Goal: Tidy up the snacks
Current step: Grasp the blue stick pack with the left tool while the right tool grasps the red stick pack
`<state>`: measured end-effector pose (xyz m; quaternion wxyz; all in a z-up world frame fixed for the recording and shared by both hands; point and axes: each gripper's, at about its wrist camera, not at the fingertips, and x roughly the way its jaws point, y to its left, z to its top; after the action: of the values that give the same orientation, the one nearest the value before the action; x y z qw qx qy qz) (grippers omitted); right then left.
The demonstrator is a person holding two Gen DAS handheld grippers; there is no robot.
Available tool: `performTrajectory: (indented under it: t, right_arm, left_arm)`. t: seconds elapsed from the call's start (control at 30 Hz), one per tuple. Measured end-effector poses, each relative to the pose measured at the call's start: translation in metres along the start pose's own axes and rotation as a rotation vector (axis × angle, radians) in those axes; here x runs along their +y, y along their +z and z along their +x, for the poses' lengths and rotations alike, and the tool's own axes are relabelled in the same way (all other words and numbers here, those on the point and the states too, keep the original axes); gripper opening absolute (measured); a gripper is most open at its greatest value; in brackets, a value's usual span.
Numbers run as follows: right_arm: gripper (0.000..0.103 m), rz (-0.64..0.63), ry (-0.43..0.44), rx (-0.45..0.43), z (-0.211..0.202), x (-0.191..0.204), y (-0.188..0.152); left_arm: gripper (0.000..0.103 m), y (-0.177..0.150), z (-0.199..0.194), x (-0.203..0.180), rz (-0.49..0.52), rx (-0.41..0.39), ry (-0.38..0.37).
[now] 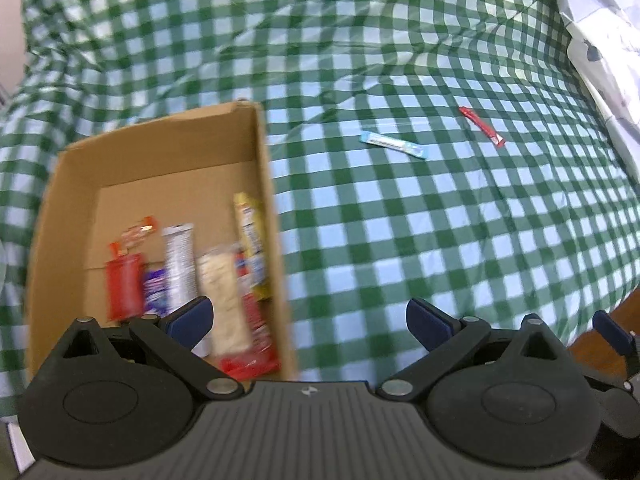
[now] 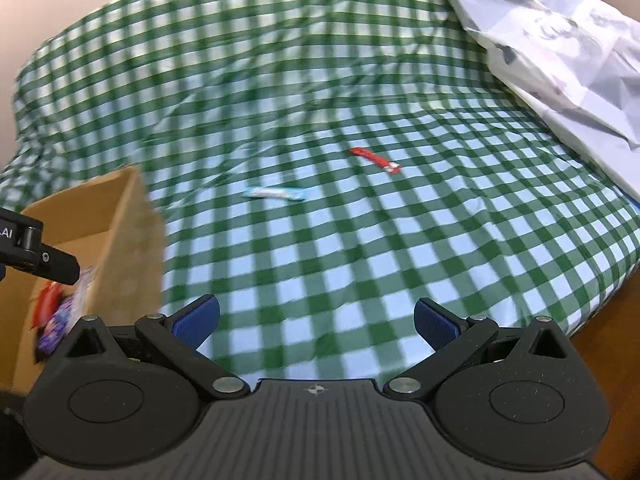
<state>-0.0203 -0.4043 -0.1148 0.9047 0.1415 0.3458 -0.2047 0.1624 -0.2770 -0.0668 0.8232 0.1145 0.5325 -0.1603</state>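
Left tool [image 1: 310, 320] and right tool [image 2: 317, 320] gape wide, empty (touching nothing).

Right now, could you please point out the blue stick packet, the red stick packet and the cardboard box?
blue stick packet [image 1: 394, 145], left wrist view, middle of the wrapper.
red stick packet [image 1: 481, 125], left wrist view, mid-length.
cardboard box [image 1: 267, 184], left wrist view, right wall.
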Motion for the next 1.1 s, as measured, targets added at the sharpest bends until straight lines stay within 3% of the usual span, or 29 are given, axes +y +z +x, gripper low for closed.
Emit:
performTrajectory:
  t: [0.2, 0.43, 0.7, 0.83, 0.9, 0.93, 1.0, 1.1]
  right_arm:
    - [0.102, 0.030, -0.054, -0.038, 0.061, -0.043, 0.037]
    - [0.102, 0.049, -0.118, -0.079, 0.164, -0.090, 0.087]
    - [0.102, -0.125, -0.063, -0.119, 0.297, -0.100, 0.133]
    - [0.102, -0.144, -0.044, -0.084, 0.347, -0.100, 0.148]
    - [0.103, -0.123, -0.034, -0.050, 0.369, -0.105, 0.145]
    - [0.103, -0.130, -0.027, -0.118, 0.369, -0.106, 0.140]
    - [0.103, -0.125, -0.020, -0.123, 0.370, -0.108, 0.138]
    - [0.103, -0.121, -0.016, -0.125, 0.371, -0.109, 0.138]
  left_arm:
    - [0.103, 0.057, 0.062, -0.027, -0.076, 0.027, -0.033]
    - [0.103, 0.123, 0.154, -0.059, -0.117, 0.066, -0.055]
    - [0.103, 0.177, 0.245, -0.072, -0.230, 0.077, -0.061]
    - [0.103, 0.190, 0.288, -0.078, -0.266, 0.157, -0.062]
    - [0.103, 0.191, 0.290, -0.085, -0.258, 0.116, -0.007]
    - [0.103, 0.191, 0.291, -0.089, -0.235, 0.109, 0.010]
    - [0.103, 0.189, 0.294, -0.098, -0.177, 0.105, 0.039]
    - [0.103, 0.189, 0.295, -0.100, -0.181, 0.096, 0.054]
